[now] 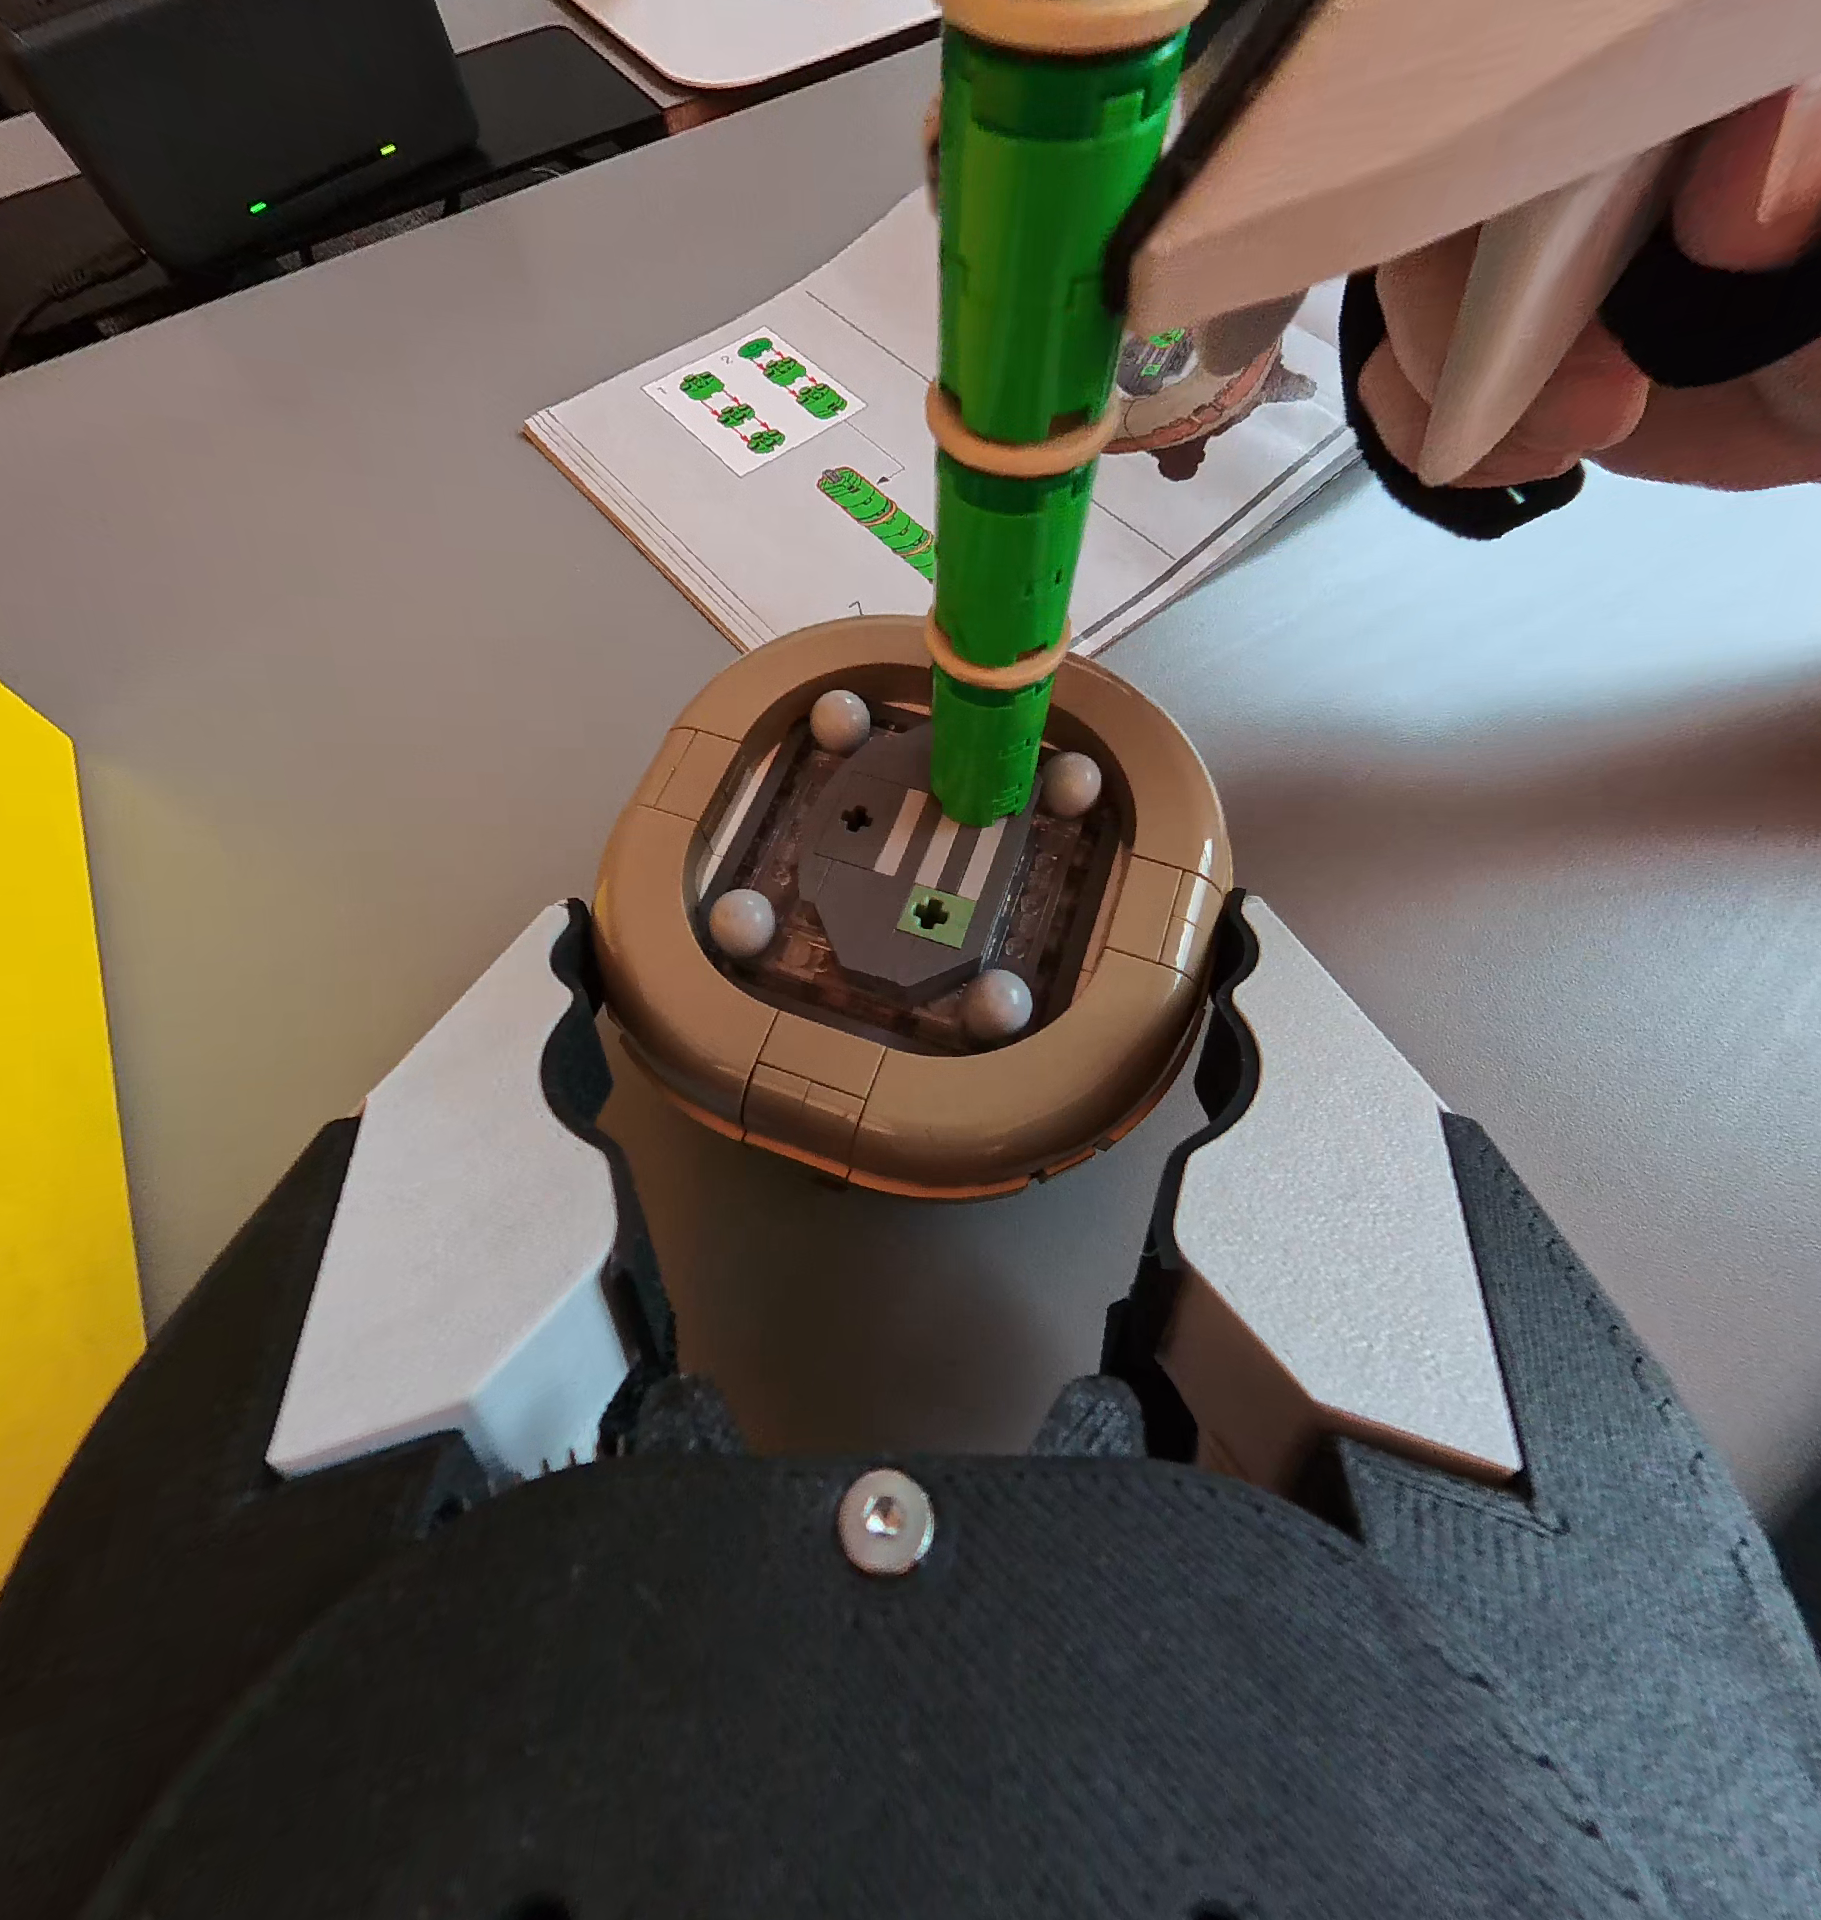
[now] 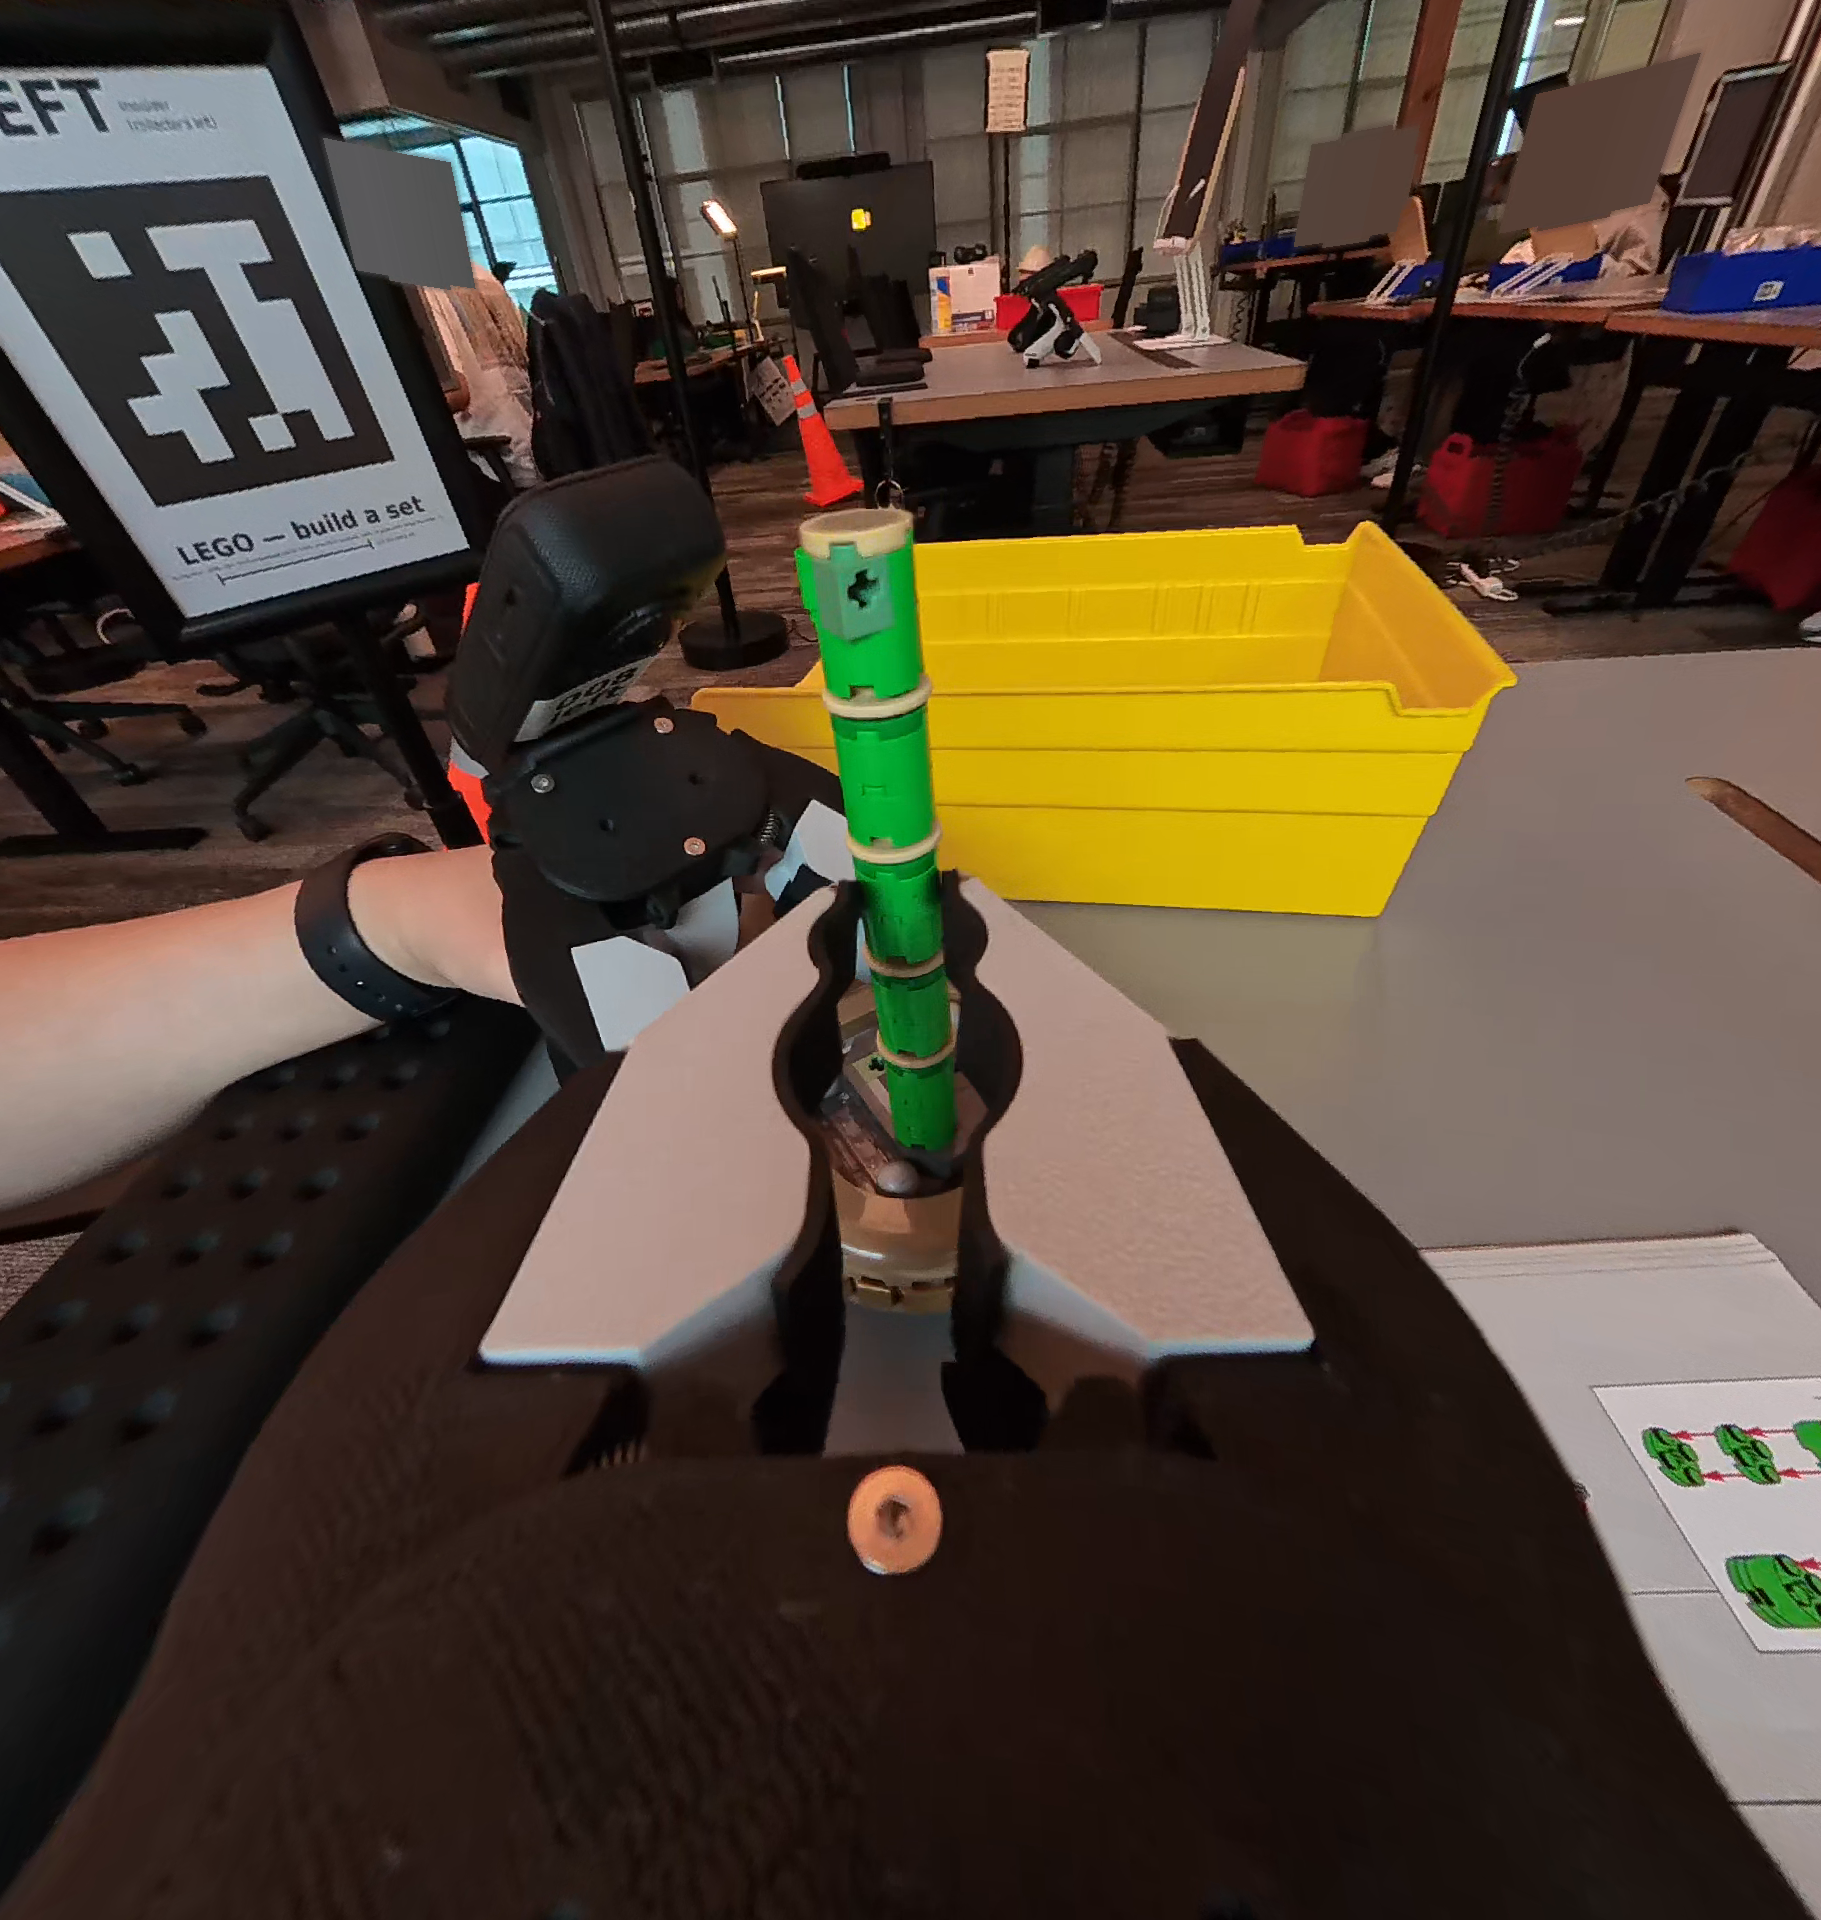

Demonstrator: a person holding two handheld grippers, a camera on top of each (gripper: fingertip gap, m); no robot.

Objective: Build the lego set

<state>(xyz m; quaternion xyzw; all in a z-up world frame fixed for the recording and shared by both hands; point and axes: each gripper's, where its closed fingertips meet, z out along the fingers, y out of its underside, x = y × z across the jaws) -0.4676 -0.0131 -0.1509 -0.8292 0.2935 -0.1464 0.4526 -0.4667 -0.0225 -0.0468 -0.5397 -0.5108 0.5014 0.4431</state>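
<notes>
A tan round lego pot (image 1: 885,1122) stands on the grey table. My left gripper (image 1: 906,935) is shut on it, one finger on each side just under the rim. Inside the rim lies a dark grey plate (image 1: 885,935) with a lime tile (image 1: 932,914) and several grey balls at its corners. A tall green segmented stalk (image 1: 1010,520) with tan rings stands with its lower end on the plate's far side. My right gripper (image 2: 898,904) is shut on the stalk (image 2: 875,748) at mid height. It also shows in the left wrist view (image 1: 1301,177). The pot (image 2: 890,1226) shows low between its fingers.
An open instruction booklet (image 1: 729,468) lies on the table behind the pot, and shows at the right of the right wrist view (image 2: 1664,1455). A yellow bin (image 2: 1145,727) stands beyond the pot. A framed marker sign (image 2: 189,332) stands at the left. A black device (image 1: 251,135) sits past the table edge. One gripper's finger ends stand about 10 centimetres off the other's. Left tips and right tips are each some 35 centimetres from the black device (image 1: 251,135).
</notes>
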